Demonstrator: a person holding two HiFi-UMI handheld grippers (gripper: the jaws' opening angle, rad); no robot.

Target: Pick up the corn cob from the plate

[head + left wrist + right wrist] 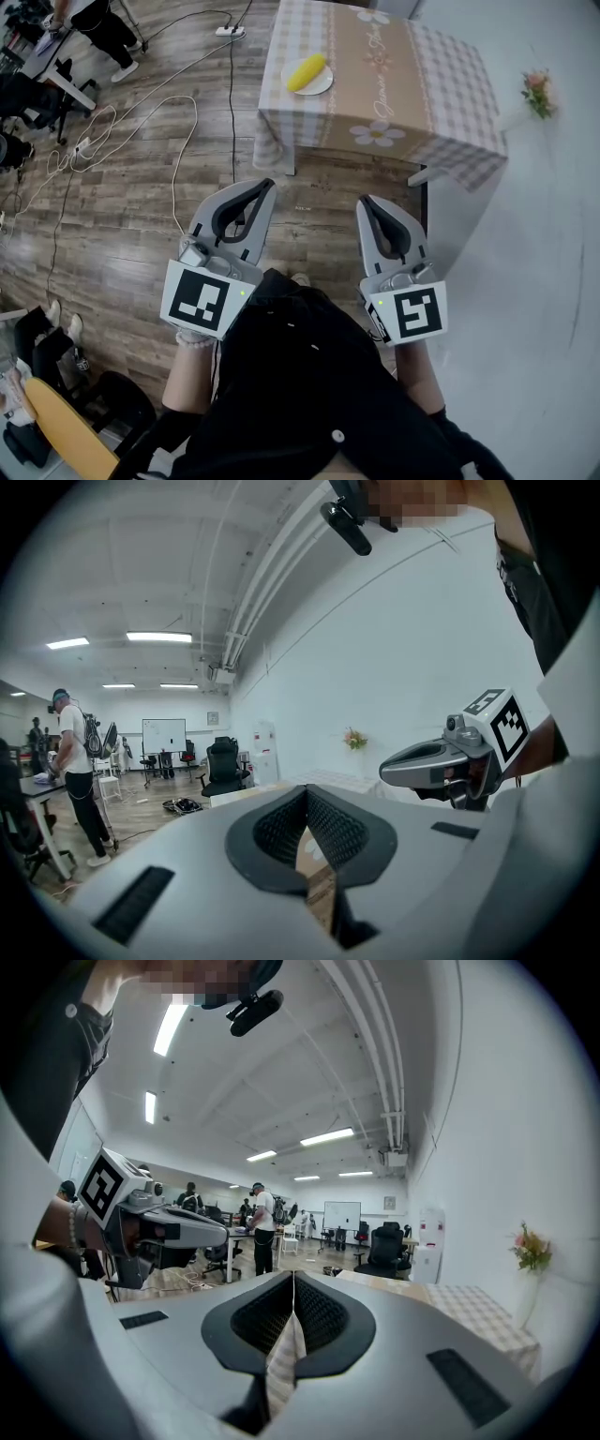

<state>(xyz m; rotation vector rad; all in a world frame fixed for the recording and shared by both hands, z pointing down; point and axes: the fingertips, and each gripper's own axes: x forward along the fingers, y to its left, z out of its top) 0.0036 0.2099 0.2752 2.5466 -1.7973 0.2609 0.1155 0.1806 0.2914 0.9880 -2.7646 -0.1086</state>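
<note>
Both grippers are closed and empty: left gripper [263, 187] and right gripper [368, 202] each have their jaws pressed together tip to tip, nothing between them, per their own gripper views. They're held side by side, low in front of the person, pointing toward the table [450, 84], well apart from it.

Corn cob [307, 72] is yellow and lies diagonally on a white plate [325, 86] near the left edge of the table in the head view. The checked tablecloth with daisy print hangs down the near side. Corn is well clear of both grippers.

Surroundings:
- Wood floor [141, 216] lies between the grippers and the table.
- White cable [184, 159] loops over the floor, left of the left gripper; a black cable runs up to a power strip [230, 31].
- Flowers [537, 91] by the white wall, right of the table.
- Person [98, 23] standing at a desk, far upper left.
- Office chair [222, 766] and whiteboard [163, 735] at the room's far end.
</note>
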